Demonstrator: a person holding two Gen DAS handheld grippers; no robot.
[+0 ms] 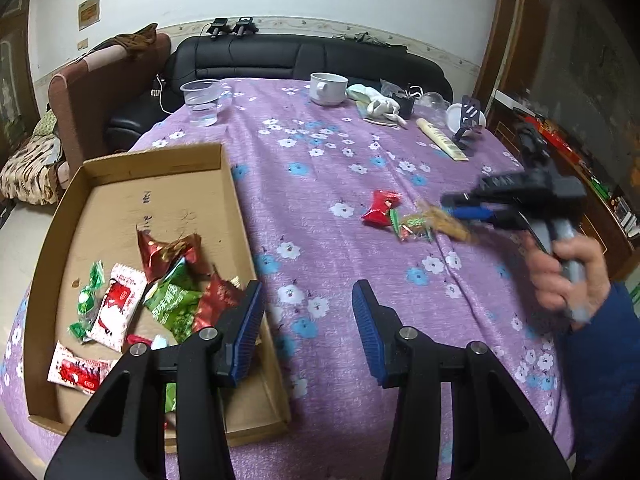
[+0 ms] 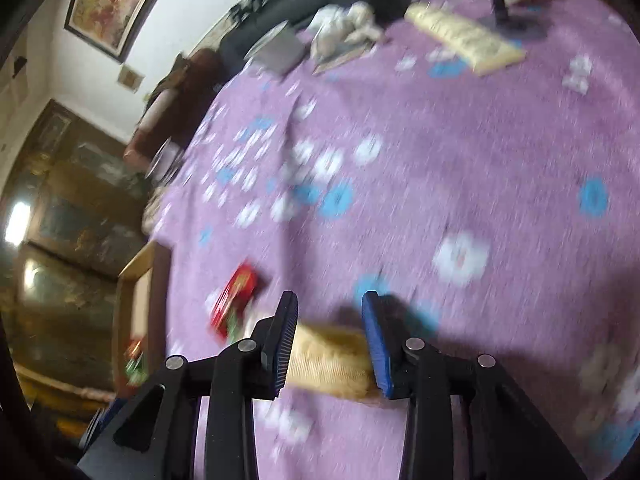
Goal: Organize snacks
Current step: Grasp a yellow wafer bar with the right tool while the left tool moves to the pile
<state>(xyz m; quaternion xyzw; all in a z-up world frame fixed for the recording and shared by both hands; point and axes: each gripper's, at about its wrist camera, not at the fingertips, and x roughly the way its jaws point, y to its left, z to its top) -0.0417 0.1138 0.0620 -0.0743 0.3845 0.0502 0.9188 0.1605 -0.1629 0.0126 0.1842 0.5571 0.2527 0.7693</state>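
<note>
A shallow cardboard box (image 1: 224, 184) lies on the purple flowered cloth at the left and holds several red, green and white snack packets (image 1: 168, 292). My left gripper (image 1: 308, 304) is open and empty, beside the box's right wall. A red packet (image 1: 380, 208) and a small green packet (image 1: 414, 226) lie on the cloth. My right gripper (image 2: 330, 334) has a yellow-brown snack packet (image 2: 332, 362) between its blue pads; it also shows blurred in the left wrist view (image 1: 472, 210). The red packet (image 2: 236, 294) lies just left of it.
At the table's far side stand a clear plastic cup (image 1: 202, 100), a white mug (image 1: 329, 88), crumpled white cloth (image 1: 380, 106), a long cream packet (image 1: 442, 138) and a black stand (image 1: 466, 120). A black sofa (image 1: 304, 56) is behind the table.
</note>
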